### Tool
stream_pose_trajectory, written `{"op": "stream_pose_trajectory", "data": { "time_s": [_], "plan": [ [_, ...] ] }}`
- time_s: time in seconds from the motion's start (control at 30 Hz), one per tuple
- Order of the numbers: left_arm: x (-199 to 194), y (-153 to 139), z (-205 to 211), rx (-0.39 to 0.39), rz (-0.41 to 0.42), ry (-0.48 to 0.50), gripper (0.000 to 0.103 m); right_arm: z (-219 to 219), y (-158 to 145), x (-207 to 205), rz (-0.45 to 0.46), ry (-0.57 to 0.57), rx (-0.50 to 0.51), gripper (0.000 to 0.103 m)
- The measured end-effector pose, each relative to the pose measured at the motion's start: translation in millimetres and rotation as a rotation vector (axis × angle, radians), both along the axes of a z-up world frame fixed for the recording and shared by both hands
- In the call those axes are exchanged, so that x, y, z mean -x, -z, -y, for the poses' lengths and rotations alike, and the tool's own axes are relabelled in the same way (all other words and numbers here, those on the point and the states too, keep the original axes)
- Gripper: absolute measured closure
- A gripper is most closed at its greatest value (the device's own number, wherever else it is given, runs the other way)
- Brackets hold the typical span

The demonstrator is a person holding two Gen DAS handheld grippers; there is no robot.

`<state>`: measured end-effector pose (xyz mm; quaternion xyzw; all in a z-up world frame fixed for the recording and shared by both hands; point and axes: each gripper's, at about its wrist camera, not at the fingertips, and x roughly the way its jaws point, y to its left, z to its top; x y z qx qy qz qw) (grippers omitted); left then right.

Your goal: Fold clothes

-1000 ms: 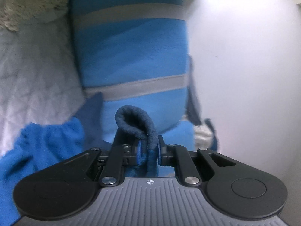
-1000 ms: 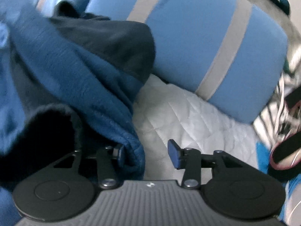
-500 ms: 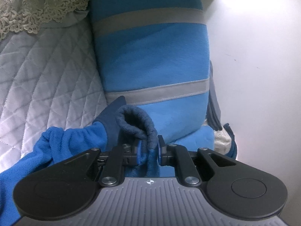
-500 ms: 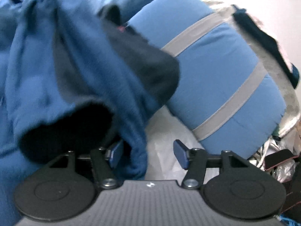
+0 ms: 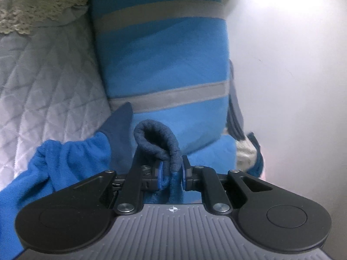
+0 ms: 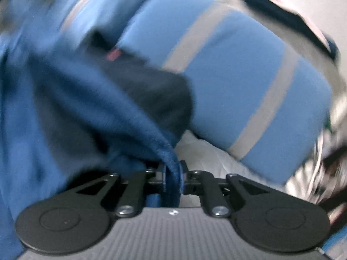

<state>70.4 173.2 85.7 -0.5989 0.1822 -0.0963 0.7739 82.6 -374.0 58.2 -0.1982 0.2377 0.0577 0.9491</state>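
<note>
A blue fleece garment (image 5: 65, 158) with dark navy trim lies over a white quilted bed. My left gripper (image 5: 172, 171) is shut on a rolled navy cuff (image 5: 156, 140) of it, the bright blue sleeve trailing off to the left. In the right wrist view the same garment (image 6: 71, 112) hangs in a bunch at the left, with a dark navy part (image 6: 156, 93) behind. My right gripper (image 6: 172, 177) is shut on a blue fleece edge of it. The right wrist view is motion-blurred.
A blue cushion with grey stripes (image 5: 160, 65) lies straight ahead of the left gripper and also shows in the right wrist view (image 6: 249, 82). The white quilted bedcover (image 5: 43, 82) spreads left, a lace-edged pillow (image 5: 39, 10) far left, a white wall (image 5: 292, 75) right. Blurred clutter (image 6: 329, 162) sits at the right edge.
My right gripper has closed on the blue fleece edge; it was open with the fabric against its left finger. The left gripper keeps its hold and has shifted slightly.
</note>
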Motion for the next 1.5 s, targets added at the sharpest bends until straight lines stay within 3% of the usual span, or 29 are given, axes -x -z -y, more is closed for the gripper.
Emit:
{"op": "stream_pose_trajectory", "data": {
  "time_s": [0.17,0.23,0.27,0.33,0.4,0.5,0.6,0.73,0.8,0.93,1.03,1.17,1.27,1.43,1.5],
  "plan": [
    [4.5,6.3,7.4,-0.130,-0.088,0.078,0.087,15.2,-6.6,2.6,-0.022,0.128,-0.081,0.086],
    [6.4,9.4,10.3,-0.188,-0.131,0.108,0.087,21.2,-9.2,3.7,-0.031,0.179,-0.114,0.081],
    [7.4,11.0,11.8,-0.217,-0.153,0.123,0.087,24.3,-10.5,4.2,-0.035,0.204,-0.130,0.069],
    [9.3,14.1,14.7,-0.275,-0.196,0.152,0.087,30.3,-13.2,5.2,-0.044,0.255,-0.163,0.059],
    [11.2,17.3,17.7,-0.333,-0.239,0.182,0.087,36.4,-15.8,6.3,-0.053,0.306,-0.195,0.027],
    [14.6,31.5,19.2,-0.371,-0.311,0.207,0.087,45.5,-19.8,7.8,-0.066,0.383,-0.244,0.004],
    [18.4,54.9,18.1,-0.361,-0.391,0.212,0.086,50.6,-25.4,11.7,-0.063,0.446,-0.292,0.000],
    [26.1,84.0,16.6,-0.332,-0.461,0.202,0.084,36.8,-31.7,20.4,-0.023,0.421,-0.309,0.000],
    [28.4,86.5,15.0,-0.331,-0.441,0.195,0.085,29.4,-34.2,24.2,-0.012,0.396,-0.294,0.000],
    [30.8,67.3,18.0,-0.408,-0.393,0.183,0.087,13.5,-37.4,32.3,-0.004,0.339,-0.262,0.000],
    [34.1,51.5,19.9,-0.458,-0.360,0.176,0.087,17.6,-41.0,35.6,-0.025,0.282,-0.365,0.000],
    [36.7,47.8,18.0,-0.462,-0.367,0.163,0.087,27.4,-41.4,32.3,-0.132,0.135,-0.585,0.010],
    [36.4,47.9,17.5,-0.457,-0.370,0.160,0.087,24.4,-32.6,22.4,-0.275,0.059,-0.664,0.012],
    [37.4,41.7,16.7,-0.445,-0.335,0.143,0.087,29.7,-2.9,4.0,-0.430,0.166,-0.737,0.013],
    [36.9,39.5,17.3,-0.443,-0.330,0.143,0.087,37.9,9.4,0.9,-0.470,0.223,-0.811,0.023]
  ]
}}
